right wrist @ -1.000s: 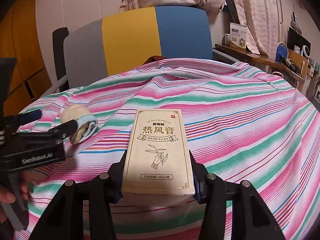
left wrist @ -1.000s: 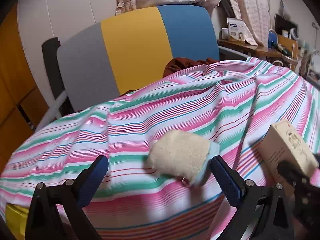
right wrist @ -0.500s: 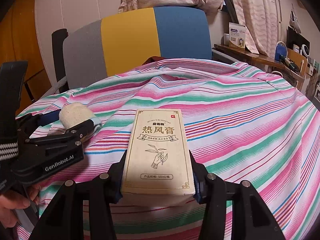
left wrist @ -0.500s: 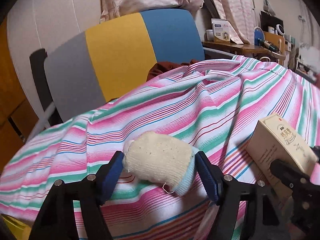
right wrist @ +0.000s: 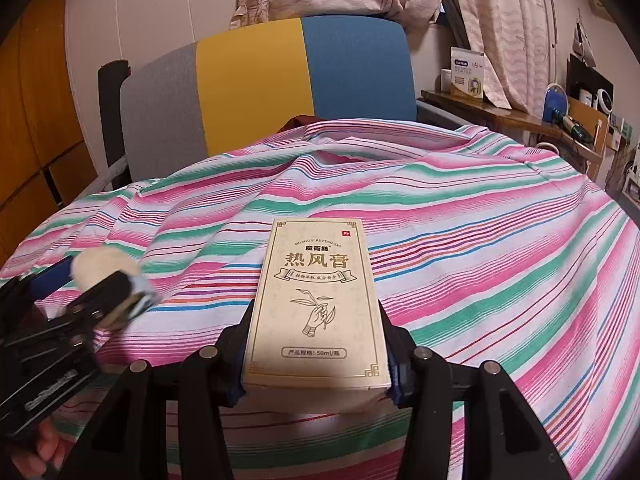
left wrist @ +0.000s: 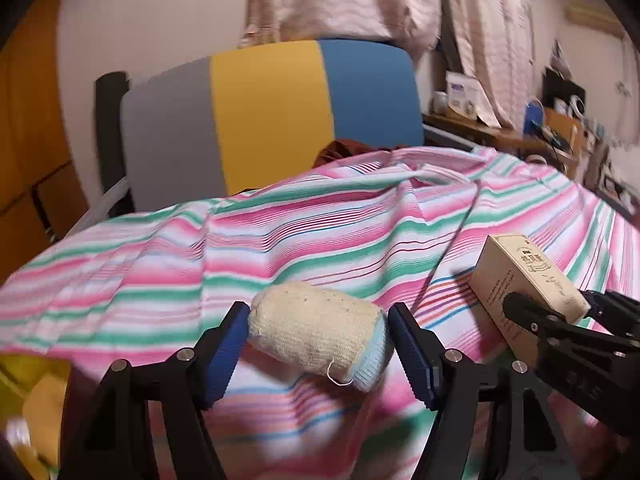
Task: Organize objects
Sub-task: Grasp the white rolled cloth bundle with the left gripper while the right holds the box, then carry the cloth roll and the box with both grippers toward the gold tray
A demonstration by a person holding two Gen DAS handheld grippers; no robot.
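A cream rolled sock (left wrist: 312, 328) with a pale blue cuff sits between the blue pads of my left gripper (left wrist: 318, 320), which press on both its ends and hold it just over the striped cloth (left wrist: 320, 232). In the right wrist view the sock (right wrist: 102, 266) and the left gripper (right wrist: 100, 292) show blurred at the left. My right gripper (right wrist: 316, 344) is shut on a beige carton (right wrist: 316, 292) with gold printing, lying flat with its far end out over the cloth. From the left wrist view the carton (left wrist: 516, 272) is at the right edge.
A chair back (right wrist: 256, 92) in grey, yellow and blue stands behind the cloth-covered surface. A cluttered wooden desk (right wrist: 512, 116) runs along the right. Something yellow (left wrist: 28, 384) lies low at the left. A hand (right wrist: 40, 448) holds the left gripper's handle.
The left gripper's jaws came in from wide apart onto the sock, then carried it leftward in the right wrist view. The right gripper and carton have not moved.
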